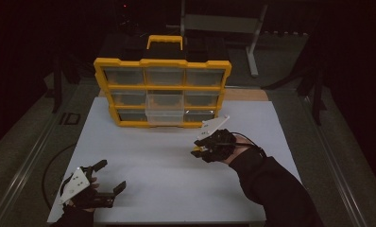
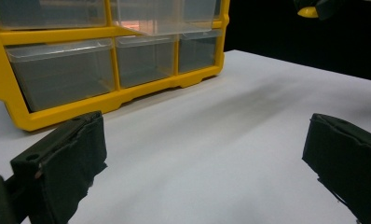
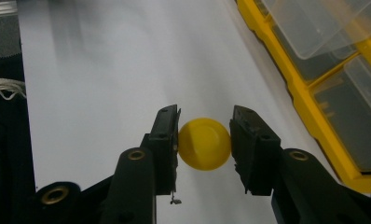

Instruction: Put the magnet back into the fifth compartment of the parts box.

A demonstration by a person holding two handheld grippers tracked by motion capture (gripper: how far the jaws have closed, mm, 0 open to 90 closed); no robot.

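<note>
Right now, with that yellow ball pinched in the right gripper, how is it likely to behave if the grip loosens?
The yellow ball looks round and smooth, so it would probably roll across the flat white table. The right gripper holds it only at two sides, so it may slip.

A white table [image 1: 176, 189] is carrying a yellow organizer cabinet [image 1: 162, 90] with clear drawers, which is standing upright at the far edge near the middle, its black-and-yellow handle pointing up. One clear drawer [image 1: 164, 113] in the cabinet's middle column is sticking out toward the near side, over the tabletop. The left gripper [image 1: 108, 177] is sitting at the near left corner of the white surface.
</note>
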